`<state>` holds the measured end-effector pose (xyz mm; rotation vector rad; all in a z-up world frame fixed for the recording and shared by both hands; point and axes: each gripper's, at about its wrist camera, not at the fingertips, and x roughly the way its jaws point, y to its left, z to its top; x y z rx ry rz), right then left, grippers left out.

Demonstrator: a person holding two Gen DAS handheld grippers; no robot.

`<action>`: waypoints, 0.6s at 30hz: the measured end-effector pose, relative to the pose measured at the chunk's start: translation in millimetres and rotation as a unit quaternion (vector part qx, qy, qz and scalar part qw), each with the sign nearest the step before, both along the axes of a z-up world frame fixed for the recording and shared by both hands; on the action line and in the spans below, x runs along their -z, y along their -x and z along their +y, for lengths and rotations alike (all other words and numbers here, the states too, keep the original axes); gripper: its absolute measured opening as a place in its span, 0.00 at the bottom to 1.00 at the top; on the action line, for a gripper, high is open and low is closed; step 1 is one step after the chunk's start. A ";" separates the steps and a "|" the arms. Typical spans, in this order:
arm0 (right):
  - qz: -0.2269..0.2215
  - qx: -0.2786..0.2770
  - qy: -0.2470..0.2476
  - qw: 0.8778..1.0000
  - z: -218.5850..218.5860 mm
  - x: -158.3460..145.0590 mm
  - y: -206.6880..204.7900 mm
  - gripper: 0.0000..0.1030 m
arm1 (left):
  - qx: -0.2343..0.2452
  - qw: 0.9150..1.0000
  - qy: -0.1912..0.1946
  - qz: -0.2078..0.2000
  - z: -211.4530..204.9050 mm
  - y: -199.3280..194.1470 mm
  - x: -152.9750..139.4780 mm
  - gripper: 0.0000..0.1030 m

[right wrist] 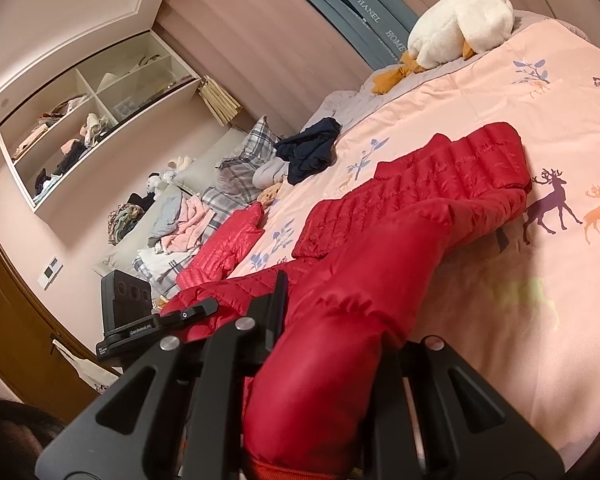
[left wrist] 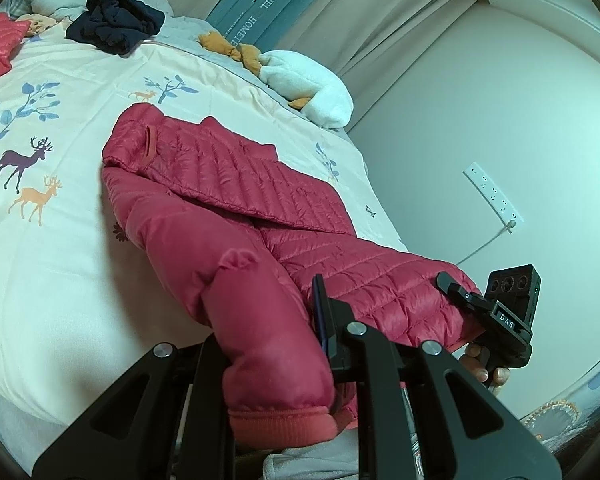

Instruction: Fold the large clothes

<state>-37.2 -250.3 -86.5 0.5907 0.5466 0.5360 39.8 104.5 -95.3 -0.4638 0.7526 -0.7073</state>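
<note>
A red quilted down jacket (left wrist: 228,184) lies spread on the bed's printed duvet (left wrist: 60,128). My left gripper (left wrist: 268,344) is shut on one sleeve (left wrist: 260,320) near its ribbed cuff, at the near edge of the bed. My right gripper (right wrist: 332,344) is shut on the other sleeve (right wrist: 340,320) of the same jacket (right wrist: 440,176). Each gripper shows in the other's view: the right one (left wrist: 488,312) beside the jacket's hem, the left one (right wrist: 172,316) at the left. The inner fingertips are hidden by fabric.
A dark navy garment (left wrist: 116,24) lies at the far side of the bed. A white plush duck (left wrist: 312,84) lies by the headboard. Another red garment (right wrist: 228,248) lies at the bed's edge. A clothes-covered sofa (right wrist: 172,216) and wall shelves (right wrist: 92,116) stand beyond.
</note>
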 end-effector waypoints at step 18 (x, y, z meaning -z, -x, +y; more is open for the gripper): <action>-0.068 -0.023 -0.019 0.997 -9.6 -32.2 18.1 0.14 | 0.020 0.998 0.017 -0.057 3.0 15.8 -40.6 0.16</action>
